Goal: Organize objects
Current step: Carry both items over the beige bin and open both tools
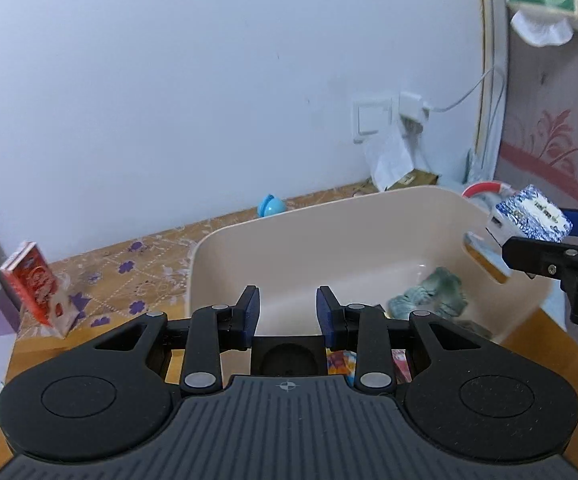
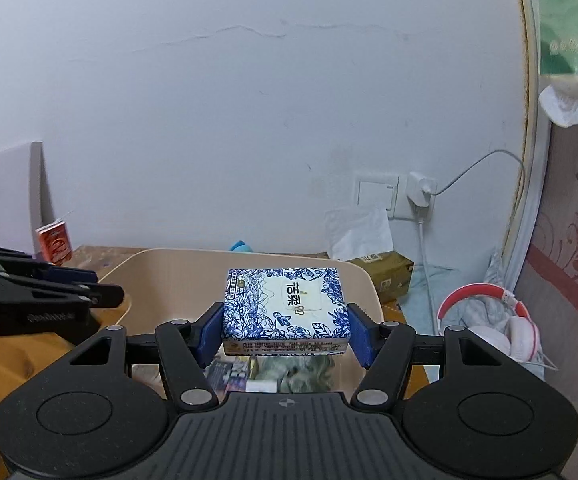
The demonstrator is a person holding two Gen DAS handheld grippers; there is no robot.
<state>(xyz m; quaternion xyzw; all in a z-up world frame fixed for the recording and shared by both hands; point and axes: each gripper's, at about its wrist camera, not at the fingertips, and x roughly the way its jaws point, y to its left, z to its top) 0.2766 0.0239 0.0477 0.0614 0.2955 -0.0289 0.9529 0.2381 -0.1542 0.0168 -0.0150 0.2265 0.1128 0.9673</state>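
The right gripper (image 2: pixel 285 330) clamps a blue-and-white tissue pack (image 2: pixel 285 306) above the beige bin (image 2: pixel 161 264), which already holds cloth and packets. The left gripper (image 1: pixel 288 308) hangs over the bin, jaws apart, empty. A red carton (image 1: pixel 35 286) and blue ball (image 1: pixel 271 205) wait on the surface (image 1: pixel 129 264); I'd say roughly halfway.

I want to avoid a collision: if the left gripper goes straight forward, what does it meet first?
Probably the far inner wall of the beige plastic bin; the open left gripper points over its interior. Depth is unclear.
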